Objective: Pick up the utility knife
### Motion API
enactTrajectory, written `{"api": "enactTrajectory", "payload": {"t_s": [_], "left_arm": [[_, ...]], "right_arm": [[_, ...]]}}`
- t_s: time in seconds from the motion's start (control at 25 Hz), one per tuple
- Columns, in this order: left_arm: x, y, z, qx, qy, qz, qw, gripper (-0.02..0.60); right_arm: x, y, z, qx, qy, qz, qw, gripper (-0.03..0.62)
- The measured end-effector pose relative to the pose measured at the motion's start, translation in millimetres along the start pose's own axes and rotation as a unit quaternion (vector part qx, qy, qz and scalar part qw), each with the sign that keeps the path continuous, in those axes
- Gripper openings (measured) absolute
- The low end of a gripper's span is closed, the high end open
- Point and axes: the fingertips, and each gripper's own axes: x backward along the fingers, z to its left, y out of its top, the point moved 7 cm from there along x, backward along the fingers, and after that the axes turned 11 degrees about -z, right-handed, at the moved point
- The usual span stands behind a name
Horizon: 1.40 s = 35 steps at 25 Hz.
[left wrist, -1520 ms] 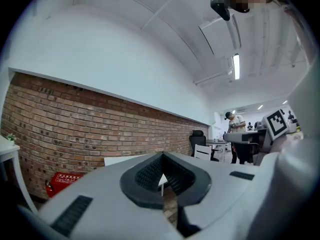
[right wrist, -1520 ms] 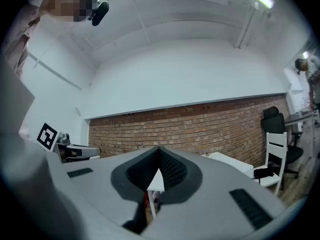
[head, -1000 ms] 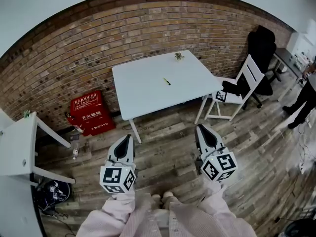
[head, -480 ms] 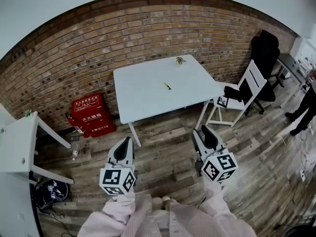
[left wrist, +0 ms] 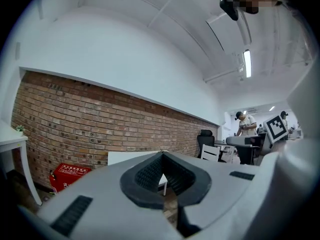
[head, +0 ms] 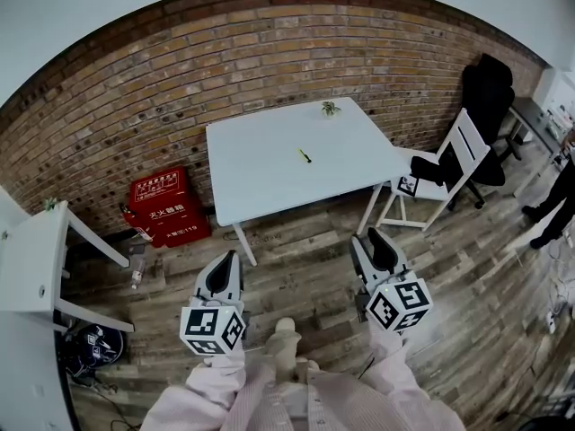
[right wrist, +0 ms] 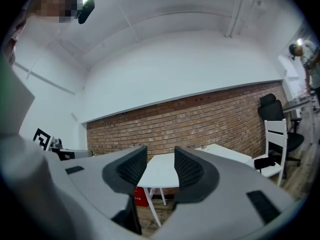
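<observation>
The utility knife (head: 305, 155), small with a yellow-and-black body, lies near the middle of the white table (head: 260, 173) by the brick wall, far ahead of both grippers. My left gripper (head: 232, 255) hangs over the wooden floor, short of the table's near left leg. Its jaws are shut and its tips (left wrist: 161, 154) meet with nothing between them. My right gripper (head: 367, 237) is level with it on the right. Its jaws (right wrist: 161, 160) have just been opening and stand apart, holding nothing. Through the gap shows the table (right wrist: 161, 173).
A small plant (head: 330, 109) sits at the table's far edge. A red box (head: 166, 206) stands on the floor to the table's left, a white chair (head: 449, 173) and a black office chair (head: 490, 88) to its right. Another white table (head: 31, 268) is at far left. A person (head: 557, 196) stands at right.
The right gripper's jaws have opened. The table sits slightly lower in the head view, and a foot now shows between the two grippers.
</observation>
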Motion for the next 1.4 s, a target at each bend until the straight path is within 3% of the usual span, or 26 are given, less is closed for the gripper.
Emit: {"api": "enactTrajectory", "payload": {"t_s": [0.4, 1.4], "left_arm": [[-47, -19, 15, 0.018, 0.006, 0.01, 0.9998, -0.008], [-248, -59, 100, 0.053, -0.013, 0.049, 0.9973, -0.008]], "right_arm": [[-41, -16, -26, -0.009, 0.001, 0.016, 1.0, 0.153], [-237, -79, -98, -0.034, 0.003, 0.087, 0.996, 0.153]]}}
